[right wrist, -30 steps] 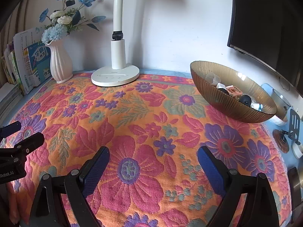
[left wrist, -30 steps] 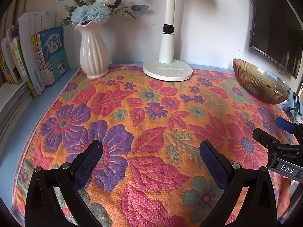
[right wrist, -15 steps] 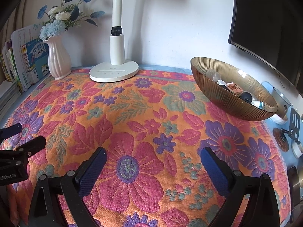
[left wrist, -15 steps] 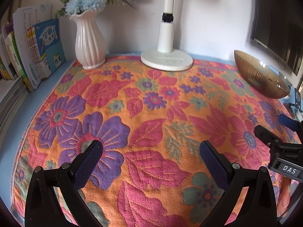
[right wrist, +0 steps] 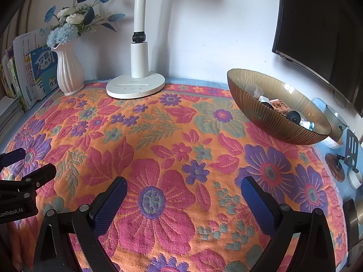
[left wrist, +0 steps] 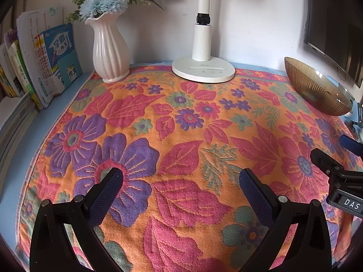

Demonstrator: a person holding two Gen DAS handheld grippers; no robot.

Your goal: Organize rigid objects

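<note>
A ribbed amber glass bowl [right wrist: 272, 122] stands at the right of the flowered cloth [right wrist: 172, 136]. Inside it lie a small orange box [right wrist: 281, 105], a dark round thing [right wrist: 293, 115] and a clear cup [right wrist: 251, 88]. From the left wrist view only the bowl's outer wall [left wrist: 313, 88] shows. My right gripper [right wrist: 183, 181] hangs open over the near middle of the cloth, nothing between its blue pads. To its left, my left gripper [left wrist: 181, 173] is open too and holds nothing. Each gripper shows at the edge of the other's view: left gripper [right wrist: 34, 161], right gripper [left wrist: 331, 147].
A white fluted vase [left wrist: 111, 52] with blue flowers and a white desk lamp [left wrist: 203, 70] stand along the back wall. Books [left wrist: 45, 63] lean at the left. A dark monitor [right wrist: 322, 29] hangs at the right, above a phone stand [right wrist: 350, 149] and small dishes.
The right gripper's jaws have spread a little wider. The left wrist view dipped slightly and came back; nothing on the cloth has moved.
</note>
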